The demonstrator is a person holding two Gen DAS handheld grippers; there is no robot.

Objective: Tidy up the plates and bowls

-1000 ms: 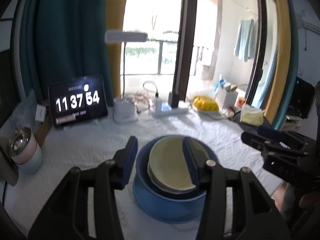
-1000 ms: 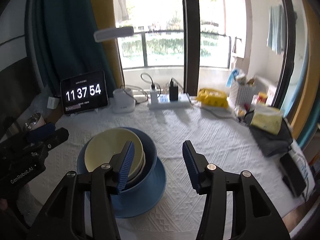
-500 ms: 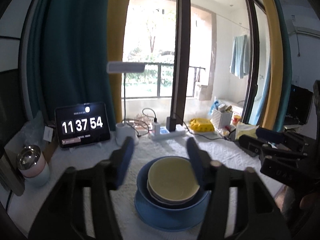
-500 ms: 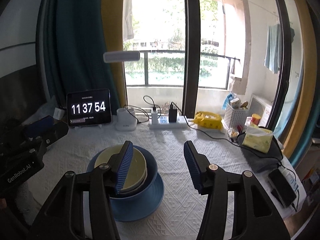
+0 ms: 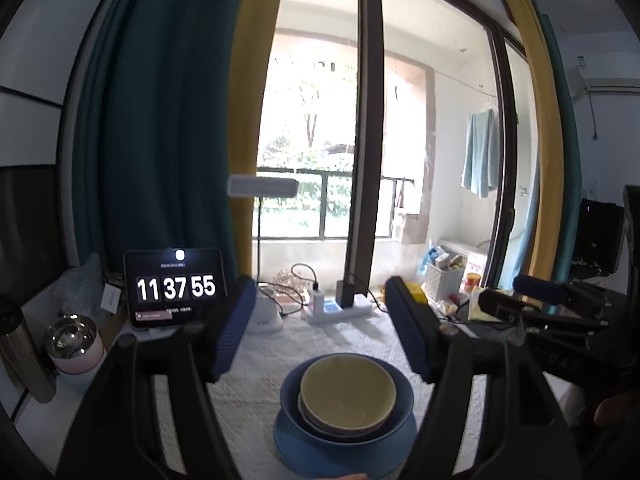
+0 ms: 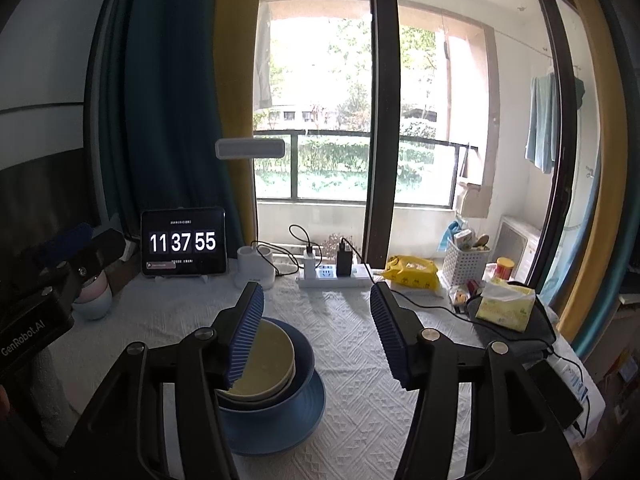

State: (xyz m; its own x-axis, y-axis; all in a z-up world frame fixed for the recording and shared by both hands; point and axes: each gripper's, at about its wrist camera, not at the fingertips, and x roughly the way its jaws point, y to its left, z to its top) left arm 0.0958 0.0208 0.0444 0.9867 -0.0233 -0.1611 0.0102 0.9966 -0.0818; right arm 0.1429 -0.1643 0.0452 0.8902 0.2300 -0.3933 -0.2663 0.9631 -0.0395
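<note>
Left wrist view, claw: our left gripper is opening, its jaws wide apart with nothing between the pads.
Left wrist view, dishes: we see the yellow bowl nested in the blue bowl, which sits on the blue plate, near and centre on the white tablecloth, below and beyond the blue pads.
Left wrist view, surroundings: the clock tablet stands far left; the other gripper shows at the right edge.
Right wrist view, claw: our right gripper is opening too, empty, jaws moderately wide.
Right wrist view, dishes: the same stack lies near left, the left pad overlapping the yellow bowl's rim in the picture; we cannot tell whether they touch.
Right wrist view, surroundings: a power strip lies far centre, a tissue pack at right.
</note>
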